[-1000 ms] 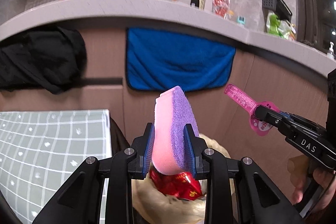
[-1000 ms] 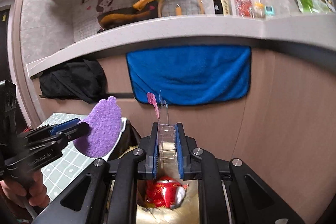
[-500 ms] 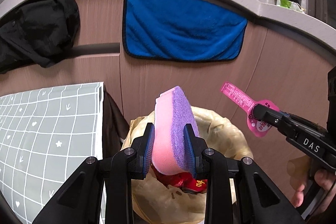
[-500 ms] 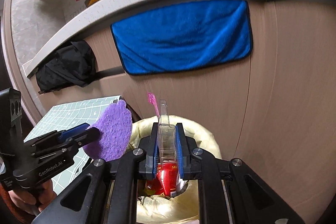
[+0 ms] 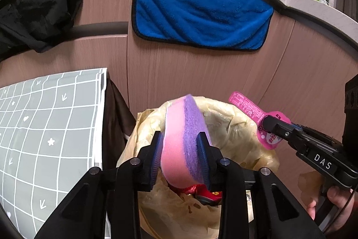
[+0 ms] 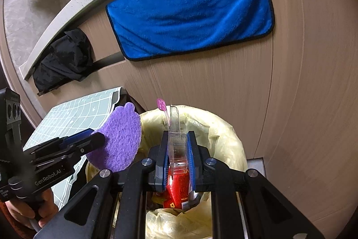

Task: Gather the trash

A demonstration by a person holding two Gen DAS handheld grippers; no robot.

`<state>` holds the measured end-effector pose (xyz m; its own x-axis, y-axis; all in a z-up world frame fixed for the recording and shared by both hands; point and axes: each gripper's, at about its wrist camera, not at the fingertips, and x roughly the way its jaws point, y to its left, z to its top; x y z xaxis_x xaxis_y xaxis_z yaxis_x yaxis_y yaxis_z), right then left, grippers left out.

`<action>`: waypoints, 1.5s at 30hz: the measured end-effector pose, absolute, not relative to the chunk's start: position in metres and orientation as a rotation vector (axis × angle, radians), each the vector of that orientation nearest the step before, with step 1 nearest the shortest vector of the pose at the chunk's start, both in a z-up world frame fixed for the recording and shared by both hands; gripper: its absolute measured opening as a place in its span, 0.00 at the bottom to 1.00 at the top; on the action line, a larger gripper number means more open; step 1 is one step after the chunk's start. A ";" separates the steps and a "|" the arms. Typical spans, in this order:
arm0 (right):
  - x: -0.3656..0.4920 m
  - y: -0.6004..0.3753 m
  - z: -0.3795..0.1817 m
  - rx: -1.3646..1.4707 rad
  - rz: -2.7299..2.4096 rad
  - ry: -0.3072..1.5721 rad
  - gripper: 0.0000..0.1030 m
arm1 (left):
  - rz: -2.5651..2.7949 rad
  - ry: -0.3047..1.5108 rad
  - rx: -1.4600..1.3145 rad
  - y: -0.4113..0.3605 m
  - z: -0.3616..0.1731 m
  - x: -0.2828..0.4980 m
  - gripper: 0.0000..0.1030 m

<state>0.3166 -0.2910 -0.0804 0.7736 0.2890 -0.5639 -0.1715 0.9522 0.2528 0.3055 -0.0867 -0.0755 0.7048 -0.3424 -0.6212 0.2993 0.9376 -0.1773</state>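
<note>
- While I hold both tongs over the bin, the grey checked mat (image 5: 44, 127) lies at the far left of the left wrist view, its right edge close beside the bin.
- A black garment (image 5: 38, 12) hangs on the cabinet front above the mat.
- My left gripper (image 5: 180, 149) has the pink-and-purple sponge (image 5: 183, 140) standing on edge between its blue pads (image 5: 156, 156). The jaws are opening at this moment, about half apart, and both pads touch the sponge's faces, pink to the left and purple scrub layer to the right.
- The sponge hangs right above the mouth of the trash bin (image 5: 235, 127), which is lined with a pale yellow bag.
- Down inside the bin, below the sponge, lies a crushed red can (image 5: 208, 192); in the right wrist view it shows just under my right gripper's pads.
- A blue towel (image 5: 199, 8) hangs on the cabinet front behind the bin.
- My right gripper (image 6: 178, 158) is nearly closed, pinching a clear plastic blister pack (image 6: 177, 149) with a pink card backing (image 6: 161, 104) that sticks up past the fingertips.
- In the left wrist view that pack shows as a pink card with print, held over the bin's right rim.
- My right hand (image 5: 333, 201) grips the handle at the lower right of the left wrist view; my left hand (image 6: 29, 209) shows at the lower left of the right wrist view.
</note>
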 end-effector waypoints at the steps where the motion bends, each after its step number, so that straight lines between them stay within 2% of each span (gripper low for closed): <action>1: 0.316 -0.291 -0.081 0.191 0.249 0.641 0.15 | -0.356 0.708 -0.062 -0.087 -0.076 0.306 0.32; 3: 0.317 -0.291 -0.083 0.196 0.244 0.645 0.16 | -0.354 0.730 -0.049 -0.088 -0.078 0.310 0.35; 5: 0.317 -0.291 -0.083 0.205 0.246 0.656 0.24 | -0.363 0.752 -0.041 -0.089 -0.081 0.312 0.35; 6: 0.316 -0.291 -0.083 0.208 0.246 0.660 0.32 | -0.361 0.759 -0.042 -0.088 -0.082 0.312 0.35; 7: 0.315 -0.291 -0.083 0.210 0.242 0.661 0.34 | -0.356 0.759 -0.046 -0.086 -0.081 0.311 0.35; 9: 0.311 -0.291 -0.082 0.205 0.222 0.661 0.34 | -0.354 0.759 -0.045 -0.085 -0.079 0.307 0.37; 11: 0.307 -0.291 -0.080 0.203 0.209 0.662 0.35 | -0.354 0.753 -0.037 -0.084 -0.075 0.300 0.49; 12: 0.304 -0.291 -0.078 0.203 0.202 0.661 0.36 | -0.354 0.745 -0.036 -0.083 -0.072 0.296 0.51; 18: 0.275 -0.287 -0.059 0.228 0.220 0.633 0.44 | -0.323 0.654 -0.049 -0.067 -0.046 0.257 0.54; 31: 0.135 -0.239 -0.020 0.121 0.241 0.534 0.44 | -0.154 0.517 0.013 -0.009 -0.010 0.091 0.54; 45: 0.023 -0.195 0.005 0.015 0.244 0.459 0.45 | -0.109 0.494 -0.020 0.025 0.002 -0.012 0.54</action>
